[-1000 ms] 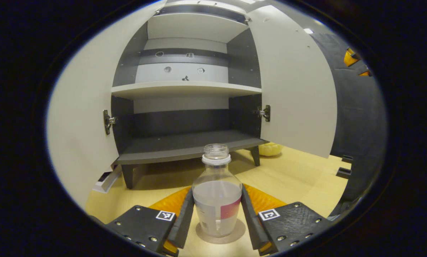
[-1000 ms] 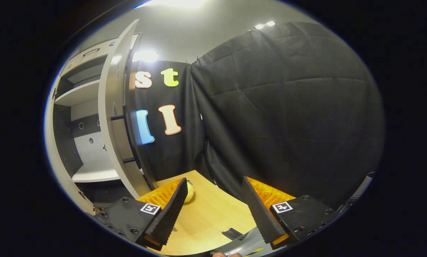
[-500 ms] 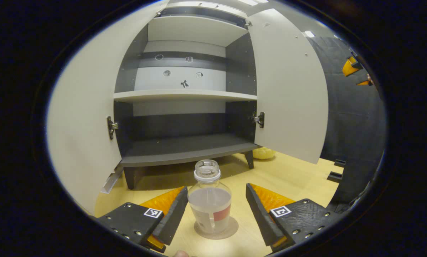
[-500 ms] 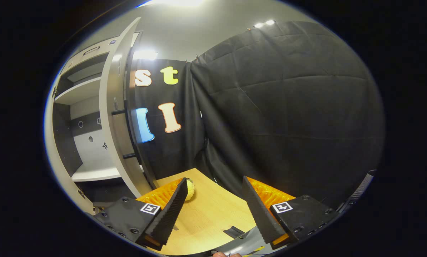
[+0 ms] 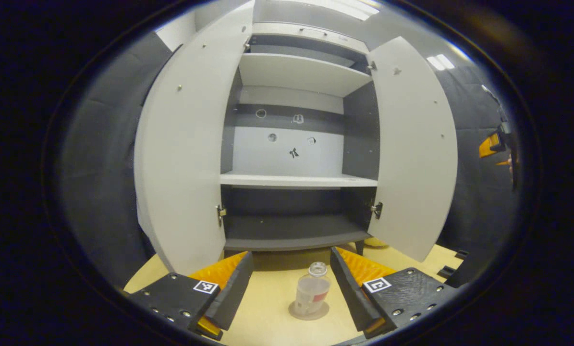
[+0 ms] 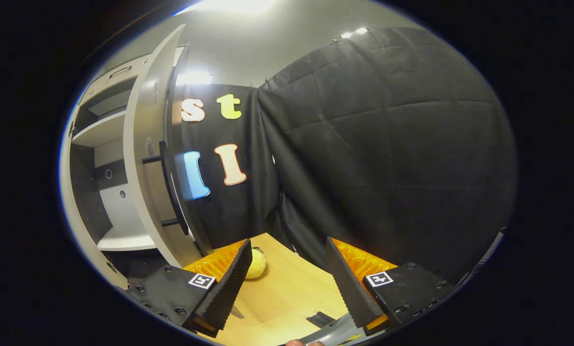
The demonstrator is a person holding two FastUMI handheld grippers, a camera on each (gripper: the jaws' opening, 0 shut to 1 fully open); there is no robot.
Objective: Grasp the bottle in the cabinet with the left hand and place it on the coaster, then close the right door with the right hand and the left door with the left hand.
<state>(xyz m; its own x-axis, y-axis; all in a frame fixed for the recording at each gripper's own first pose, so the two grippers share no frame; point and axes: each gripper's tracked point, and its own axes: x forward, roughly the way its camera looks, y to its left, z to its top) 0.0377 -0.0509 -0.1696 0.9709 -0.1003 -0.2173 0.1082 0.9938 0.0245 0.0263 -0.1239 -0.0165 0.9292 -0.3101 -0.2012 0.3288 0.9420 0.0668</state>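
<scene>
my left gripper (image 5: 290,288) hangs wide open and empty, the bottle (image 5: 311,295) upright on the coaster (image 5: 308,312) before the open cabinet (image 5: 296,180), while my right gripper (image 6: 287,281) gapes empty too.

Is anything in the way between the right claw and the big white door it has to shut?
Nothing visible blocks it. In the right gripper view, the open right claw points at the black cloth wall, and the open white right cabinet door stands off to its left. A small yellow object lies on the wooden table, low beside the door.
</scene>
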